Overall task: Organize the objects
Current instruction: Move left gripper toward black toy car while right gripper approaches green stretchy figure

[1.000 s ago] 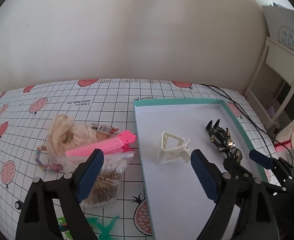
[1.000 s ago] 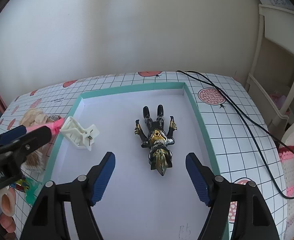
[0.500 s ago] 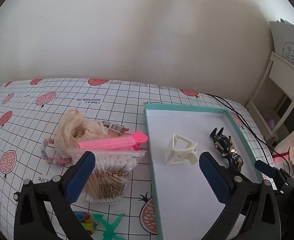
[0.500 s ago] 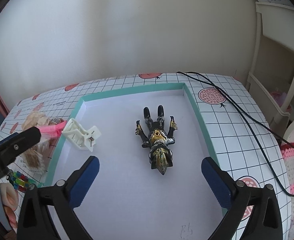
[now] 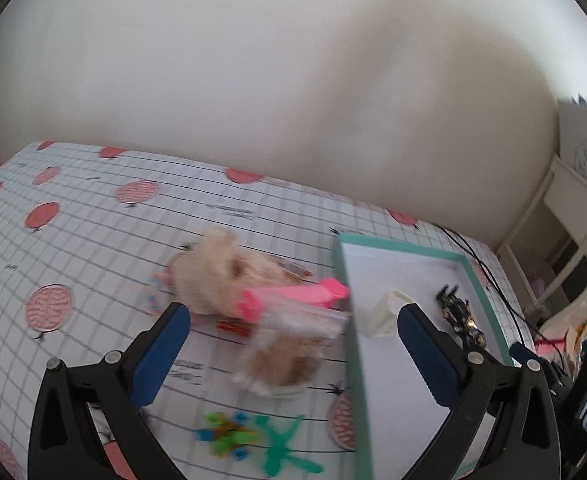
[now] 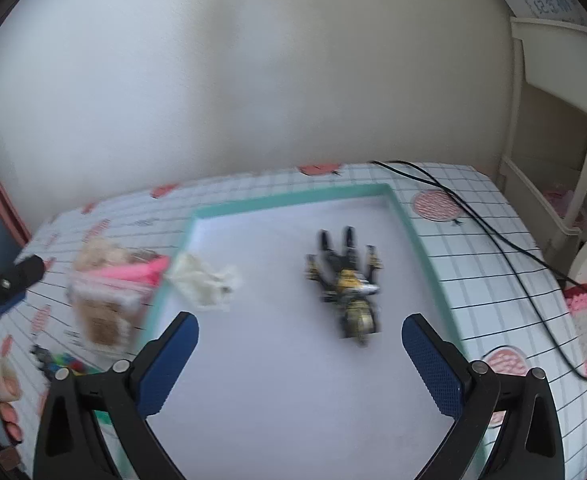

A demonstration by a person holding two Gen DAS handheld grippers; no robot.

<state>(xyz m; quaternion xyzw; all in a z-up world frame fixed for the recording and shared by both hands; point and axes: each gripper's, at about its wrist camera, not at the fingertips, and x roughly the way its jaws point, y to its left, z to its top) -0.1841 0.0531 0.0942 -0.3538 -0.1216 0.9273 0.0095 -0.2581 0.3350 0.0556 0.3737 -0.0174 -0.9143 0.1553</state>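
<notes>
A teal-rimmed white tray [image 5: 347,312] [image 6: 409,226] holds a black-and-gold figure [image 6: 347,290] [image 5: 459,314] and a white clip [image 6: 205,282] [image 5: 385,314]. Left of the tray lie a pink clip [image 5: 293,298] [image 6: 133,271], a bag of cotton swabs [image 5: 285,350] [image 6: 101,312], a cream scrunchie [image 5: 209,270] and green and coloured small items [image 5: 253,442]. My left gripper [image 5: 291,354] is open and empty above the swab bag. My right gripper [image 6: 299,360] is open and empty over the tray, near the figure.
The table wears a white grid cloth with pink fruit prints [image 5: 93,240]. A black cable [image 6: 505,248] runs across the right side. A white shelf [image 6: 553,120] stands at the right. A wall is behind.
Both views are now blurred by motion. My left gripper has swung left, away from the tray and over the loose pile. My right gripper has opened wide and drawn back from the figure.
</notes>
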